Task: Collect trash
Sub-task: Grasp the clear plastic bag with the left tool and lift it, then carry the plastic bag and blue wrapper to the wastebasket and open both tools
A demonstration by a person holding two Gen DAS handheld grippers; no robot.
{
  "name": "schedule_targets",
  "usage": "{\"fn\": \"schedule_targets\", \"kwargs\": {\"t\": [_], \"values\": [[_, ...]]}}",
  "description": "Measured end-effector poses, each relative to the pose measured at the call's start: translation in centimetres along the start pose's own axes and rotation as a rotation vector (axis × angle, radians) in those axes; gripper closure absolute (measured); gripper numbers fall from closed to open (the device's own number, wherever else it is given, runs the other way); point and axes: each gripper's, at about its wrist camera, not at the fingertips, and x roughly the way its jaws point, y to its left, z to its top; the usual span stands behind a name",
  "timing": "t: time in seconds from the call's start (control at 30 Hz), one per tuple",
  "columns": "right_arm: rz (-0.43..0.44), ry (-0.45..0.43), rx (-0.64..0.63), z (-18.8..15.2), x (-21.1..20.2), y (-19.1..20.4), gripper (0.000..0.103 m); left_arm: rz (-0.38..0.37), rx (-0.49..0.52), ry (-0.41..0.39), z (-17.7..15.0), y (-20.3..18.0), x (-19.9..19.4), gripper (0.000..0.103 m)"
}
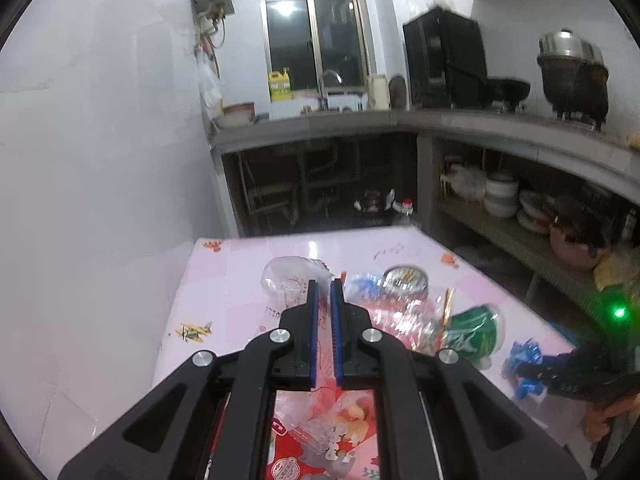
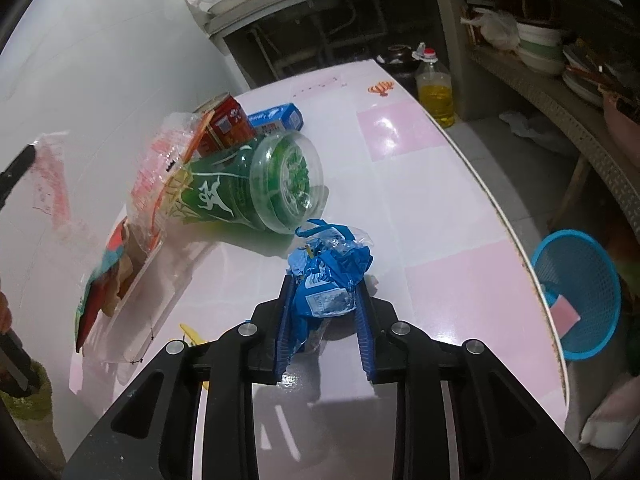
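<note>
My left gripper (image 1: 324,282) is shut on a thin clear wrapper with red print (image 1: 286,280), held above the pink table (image 1: 224,280). In the right wrist view that wrapper (image 2: 48,184) hangs at the far left. My right gripper (image 2: 325,280) is shut on a crumpled blue wrapper (image 2: 332,272) that rests on the table (image 2: 440,216). A green plastic cup (image 2: 256,184) lies on its side just beyond it. Behind the cup stand a red can (image 2: 228,120) and a blue box (image 2: 276,118). A clear tray with red packaging (image 2: 132,264) lies to the left.
A blue mesh basket (image 2: 576,292) holding a pink scrap stands on the floor past the table's right edge. An oil bottle (image 2: 436,88) stands on the floor beyond the far corner. Concrete counters with shelves of bowls (image 1: 500,196) run along the back and right.
</note>
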Motion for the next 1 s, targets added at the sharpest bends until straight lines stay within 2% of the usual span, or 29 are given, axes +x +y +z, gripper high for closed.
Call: {"fn": "schedule_targets", "kwargs": {"t": [0.13,0.27,0.5,0.73,1.0], "values": [[-0.002,-0.023,0.002,0.2,-0.9,0.0,0.078,-0.045,-0.024,-0.054,1.1,-0.2,-2.2,0.098],[-0.001,-0.044,0.006,0.2,-1.9,0.0,0.078,-0.124,-0.044,-0.096,2.3,-1.2,-3.9,0.098],[-0.021,-0.085,0.033,-0.2,-4.6,-0.9,0.078,-0.272,-0.007,-0.138,3.6,-5.6,-5.1,0.098],[-0.064,-0.129,0.102,-0.9,-7.3,-3.2,0.078,-0.409,-0.003,-0.123,4.0,-10.4,-4.6,0.098],[-0.124,-0.153,0.194,-2.2,-9.1,-6.9,0.078,-0.536,-0.007,-0.052,4.6,-16.8,-1.6,0.098]]}}
